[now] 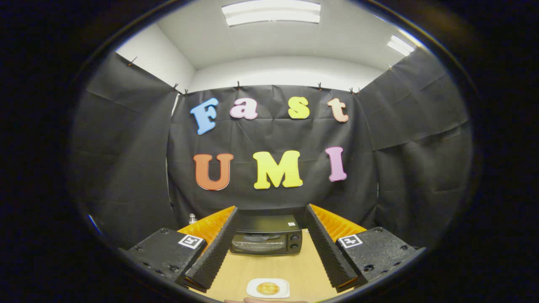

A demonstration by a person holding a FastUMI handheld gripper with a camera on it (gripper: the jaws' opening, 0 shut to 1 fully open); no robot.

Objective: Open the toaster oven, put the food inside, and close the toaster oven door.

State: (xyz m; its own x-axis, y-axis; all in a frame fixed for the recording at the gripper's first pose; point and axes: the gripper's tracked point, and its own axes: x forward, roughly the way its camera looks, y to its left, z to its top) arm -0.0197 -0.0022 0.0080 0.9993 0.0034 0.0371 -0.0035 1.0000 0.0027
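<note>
We hold our gripper (269, 214) wide open, gripping nothing. The closed toaster oven (266, 239) sits beyond the fingers; the food (268, 288) lies between them.

A makeshift recording booth in an office-like room: black cloth (269, 139) pinned up as walls, white ceiling with panel lights (271, 11), a wooden table (269, 267).

Black cloth walls (269, 139) clipped along the top enclosed the booth; white ceiling with rectangular light panels (271, 11); light wooden tabletop (273, 265) below
</note>
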